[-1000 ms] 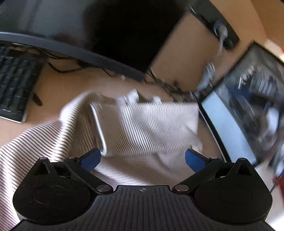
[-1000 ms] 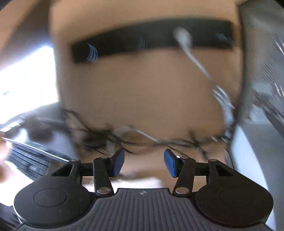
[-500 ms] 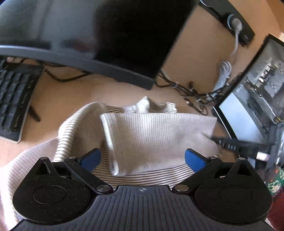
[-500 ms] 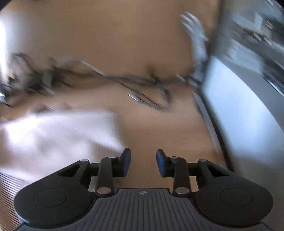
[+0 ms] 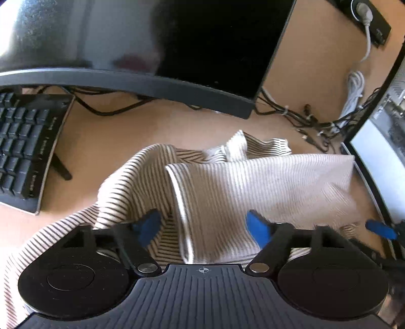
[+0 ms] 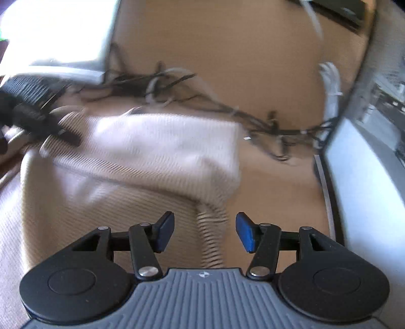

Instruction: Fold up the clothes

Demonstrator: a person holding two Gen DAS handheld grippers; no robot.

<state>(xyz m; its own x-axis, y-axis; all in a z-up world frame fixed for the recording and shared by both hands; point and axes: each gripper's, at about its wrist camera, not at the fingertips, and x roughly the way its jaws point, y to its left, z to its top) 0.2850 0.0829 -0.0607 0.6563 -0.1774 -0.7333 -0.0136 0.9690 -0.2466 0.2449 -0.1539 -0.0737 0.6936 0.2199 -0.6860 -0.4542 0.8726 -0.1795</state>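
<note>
Striped garment (image 5: 253,182), cream with thin dark stripes, lies on the tan desk (image 5: 106,141) in front of the monitor (image 5: 157,40). One part is folded across the top, its white-bound hem (image 5: 181,202) running toward the left gripper. More of the fabric trails off to the lower left, toward the keyboard side.

Left gripper (image 5: 203,229): jaws apart, and they have just been closing from full spread. The folded hem sits between the blue pads (image 5: 257,227), but neither pad presses on it; fabric on both sides lies slack. Not gripping.

Right gripper (image 6: 205,231): jaws apart, and they have just been opening. It sits over the right-hand edge of the garment (image 6: 162,149), where a striped fold (image 6: 211,227) runs between the pads without visible contact. Not gripping. This view is motion-blurred. In the left wrist view one blue pad of the right gripper (image 5: 381,229) shows at the far right edge.

Surroundings: black keyboard (image 5: 22,151) at far left, key legends too small to read. Tangle of dark cables (image 5: 298,119) behind the garment. White cable (image 5: 355,88) coiled against the back panel, its plug in a black power strip (image 5: 367,15). Second screen (image 5: 379,151) at right, lit, content not legible. No brand, label or readable writing anywhere in either view.
</note>
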